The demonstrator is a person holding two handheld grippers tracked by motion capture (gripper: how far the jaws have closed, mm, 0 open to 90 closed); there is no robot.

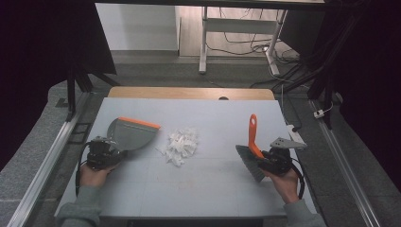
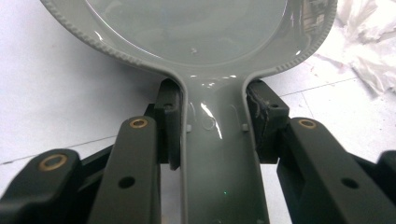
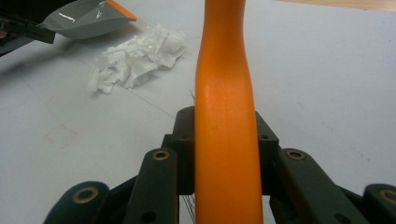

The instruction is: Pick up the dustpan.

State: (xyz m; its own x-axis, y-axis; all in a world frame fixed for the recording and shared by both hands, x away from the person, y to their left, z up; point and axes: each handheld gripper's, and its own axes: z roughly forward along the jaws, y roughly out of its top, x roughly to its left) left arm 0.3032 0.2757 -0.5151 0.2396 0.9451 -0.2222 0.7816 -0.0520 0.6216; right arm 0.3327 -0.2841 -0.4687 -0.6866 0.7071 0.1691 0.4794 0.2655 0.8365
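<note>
The left hand-held gripper [image 1: 109,150] is clamped on the grey handle of the dustpan [image 1: 130,134]; in the left gripper view both pads press the handle's sides. The dustpan sits at the left of the bench [image 1: 213,189], its orange-edged lip turned toward the pile of white paper scraps [image 1: 181,145], which lies just beside it near the bench's middle. The right hand-held gripper [image 1: 266,161] is closed on the orange handle of the brush [image 1: 252,151]. The brush is at the right of the bench, well apart from the scraps, handle pointing away from the person, grey bristles toward the bench surface.
</note>
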